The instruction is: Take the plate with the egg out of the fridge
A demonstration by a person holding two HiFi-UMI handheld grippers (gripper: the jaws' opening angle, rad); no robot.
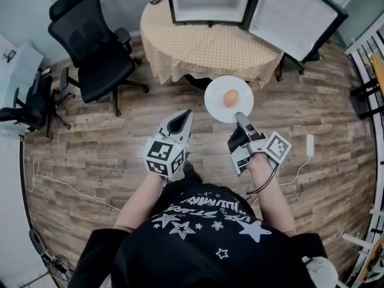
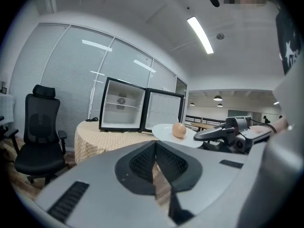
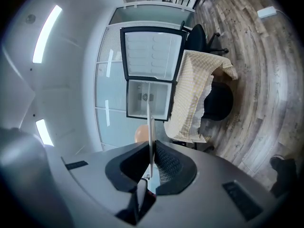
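Right claw [image 1: 240, 116] clamped narrow on the near rim of the plate [image 1: 215, 104]. Plate is level, out over the floor [image 1: 108, 143], just clear of the worktop [image 1: 204, 50]. Egg [image 1: 230, 98] sits mid-plate. Left claw [image 1: 182, 120] pinched together, nothing in it, near the plate's left side. Fridge [image 1: 207, 2] on worktop, door [image 1: 297, 17] swung open.

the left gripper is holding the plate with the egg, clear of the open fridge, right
Wrong gripper: the right gripper holds the plate with the egg, clear of the open fridge. The right gripper view shows its jaws clamped on the plate's rim.
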